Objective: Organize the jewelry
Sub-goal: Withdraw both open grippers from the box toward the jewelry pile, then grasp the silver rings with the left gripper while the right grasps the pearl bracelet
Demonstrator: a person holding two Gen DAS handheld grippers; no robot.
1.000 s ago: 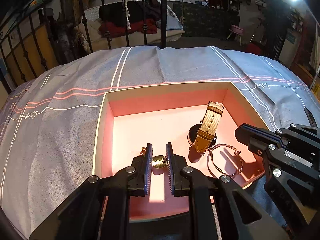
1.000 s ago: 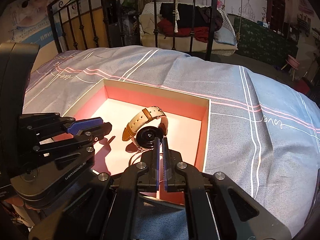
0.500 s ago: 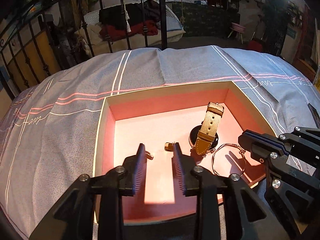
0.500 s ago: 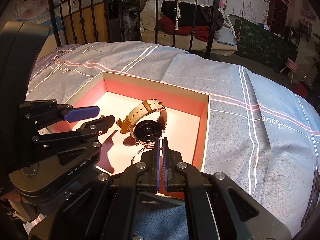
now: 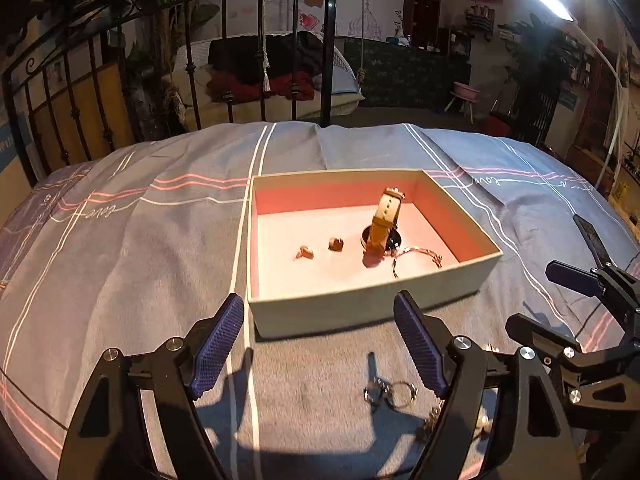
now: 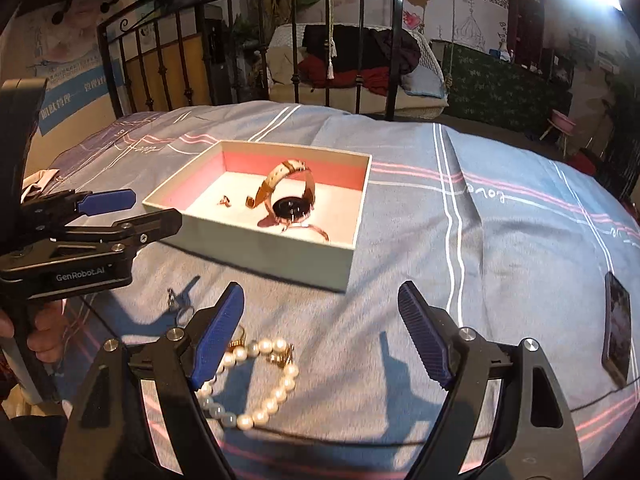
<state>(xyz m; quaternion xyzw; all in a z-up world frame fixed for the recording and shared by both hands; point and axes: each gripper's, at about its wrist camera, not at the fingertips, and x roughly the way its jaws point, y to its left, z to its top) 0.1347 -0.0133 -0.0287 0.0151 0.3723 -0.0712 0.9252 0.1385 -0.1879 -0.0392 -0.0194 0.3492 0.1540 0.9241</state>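
Observation:
A pink-lined box (image 5: 360, 304) (image 6: 256, 252) sits on the grey striped bedspread. Inside lie a tan-strapped watch (image 5: 382, 224) (image 6: 290, 196), a thin bangle (image 5: 416, 258) (image 6: 308, 230) and two small gold earrings (image 5: 306, 252) (image 5: 335, 244). My left gripper (image 5: 320, 340) hangs before the box's near wall, jaws opening, nothing between them. My right gripper (image 6: 320, 328) is likewise drawn back, jaws opening and empty. On the bedspread near it lie a pearl bracelet (image 6: 256, 380) and small rings (image 5: 390, 392) (image 6: 180, 304).
A dark phone (image 6: 618, 324) lies on the bedspread at the right. A black iron bed rail (image 5: 224, 52) stands behind the bed. A hand (image 6: 40, 332) holds the left gripper's handle in the right wrist view.
Both grippers pulled back out of the box and opened. The left let go of a gold earring, which now lies on the box floor; the bangle rests beside the watch.

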